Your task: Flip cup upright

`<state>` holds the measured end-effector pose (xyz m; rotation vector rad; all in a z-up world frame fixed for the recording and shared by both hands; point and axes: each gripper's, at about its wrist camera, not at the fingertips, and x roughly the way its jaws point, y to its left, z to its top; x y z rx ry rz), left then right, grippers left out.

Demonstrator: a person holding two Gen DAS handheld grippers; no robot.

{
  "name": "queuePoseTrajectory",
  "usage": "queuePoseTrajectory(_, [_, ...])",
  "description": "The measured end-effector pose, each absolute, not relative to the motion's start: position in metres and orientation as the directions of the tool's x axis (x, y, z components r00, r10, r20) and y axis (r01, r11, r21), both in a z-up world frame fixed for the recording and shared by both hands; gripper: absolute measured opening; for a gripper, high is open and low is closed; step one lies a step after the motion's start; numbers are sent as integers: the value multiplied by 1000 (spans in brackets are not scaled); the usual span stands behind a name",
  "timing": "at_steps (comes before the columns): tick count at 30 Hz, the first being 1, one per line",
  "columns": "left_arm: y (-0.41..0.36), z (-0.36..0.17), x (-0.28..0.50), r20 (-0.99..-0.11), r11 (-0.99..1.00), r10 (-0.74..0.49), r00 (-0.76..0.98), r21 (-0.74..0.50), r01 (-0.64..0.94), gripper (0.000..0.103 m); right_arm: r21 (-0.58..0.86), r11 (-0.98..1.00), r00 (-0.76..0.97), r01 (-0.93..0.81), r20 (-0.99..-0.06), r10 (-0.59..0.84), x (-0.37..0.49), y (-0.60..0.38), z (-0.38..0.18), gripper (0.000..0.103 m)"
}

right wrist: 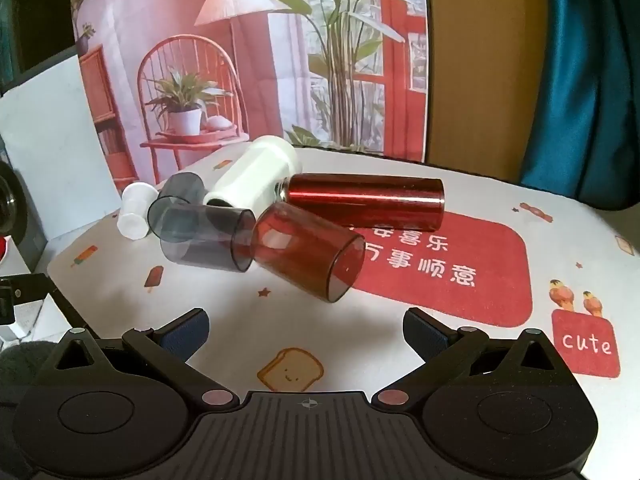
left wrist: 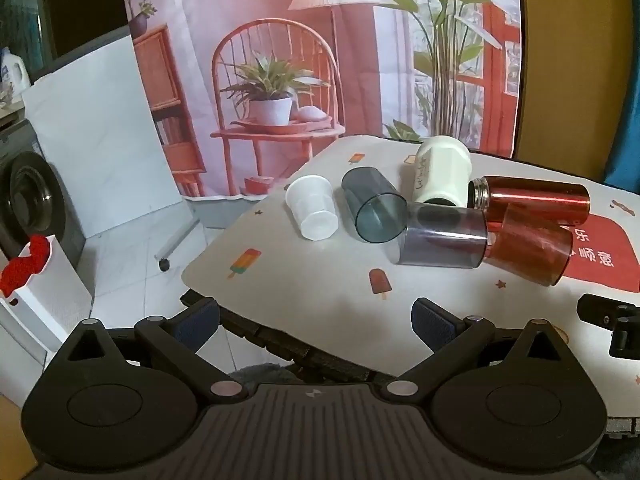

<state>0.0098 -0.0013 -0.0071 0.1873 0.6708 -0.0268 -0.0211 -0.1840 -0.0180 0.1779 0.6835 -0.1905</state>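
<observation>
Several cups lie on their sides in a cluster on the table. A small white cup, a dark teal clear cup, a grey clear cup, a red clear cup, a cream mug and a red metal bottle. My left gripper is open and empty at the table's near left edge. My right gripper is open and empty, just short of the red clear cup.
The table has a white printed cloth with a red patch. A printed backdrop hangs behind. A washing machine and a white bin stand on the floor at left. The right gripper's edge shows in the left view.
</observation>
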Motion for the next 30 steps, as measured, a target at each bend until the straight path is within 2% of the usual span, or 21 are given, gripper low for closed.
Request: queuePoseTrajectory(30, [-4,-9,9,-629,985,33,777,154,83,103,113,964,771,242,-625,-121,-21,-187,-19,103])
